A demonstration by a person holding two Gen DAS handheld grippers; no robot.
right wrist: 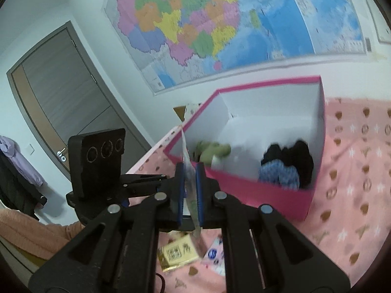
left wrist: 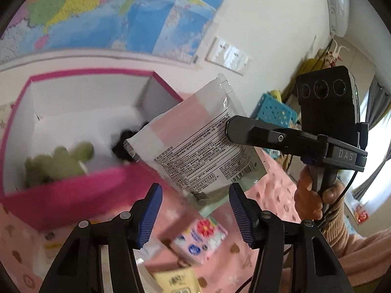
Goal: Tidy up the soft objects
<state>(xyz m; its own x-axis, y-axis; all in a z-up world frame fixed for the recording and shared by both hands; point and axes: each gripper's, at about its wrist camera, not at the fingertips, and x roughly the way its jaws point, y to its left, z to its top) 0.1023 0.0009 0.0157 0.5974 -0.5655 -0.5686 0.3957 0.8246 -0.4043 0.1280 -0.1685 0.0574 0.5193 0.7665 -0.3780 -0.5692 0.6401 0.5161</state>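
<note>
A flat white-and-pink plastic pack (left wrist: 193,141) with printed text hangs in the air, tilted, in front of the pink box (left wrist: 73,193). My right gripper (left wrist: 229,131) is shut on the pack's right edge. In the right wrist view the pack (right wrist: 188,171) shows edge-on between the blue pads of that gripper (right wrist: 190,168). My left gripper (left wrist: 195,188) is open just below the pack with nothing between its pads, and it appears from the side (right wrist: 156,178) in the right wrist view. Inside the box (right wrist: 244,193) lie a green plush toy (right wrist: 215,150) and black and blue soft items (right wrist: 288,163).
The box stands on a pink patterned bedspread (right wrist: 354,171). Below the grippers lie a flower-printed tissue pack (left wrist: 198,239) and a yellow pack (right wrist: 178,254). A hand (left wrist: 310,195) holds the right gripper's handle. A map covers the wall, a door (right wrist: 61,92) is left, a blue basket (left wrist: 273,112) right.
</note>
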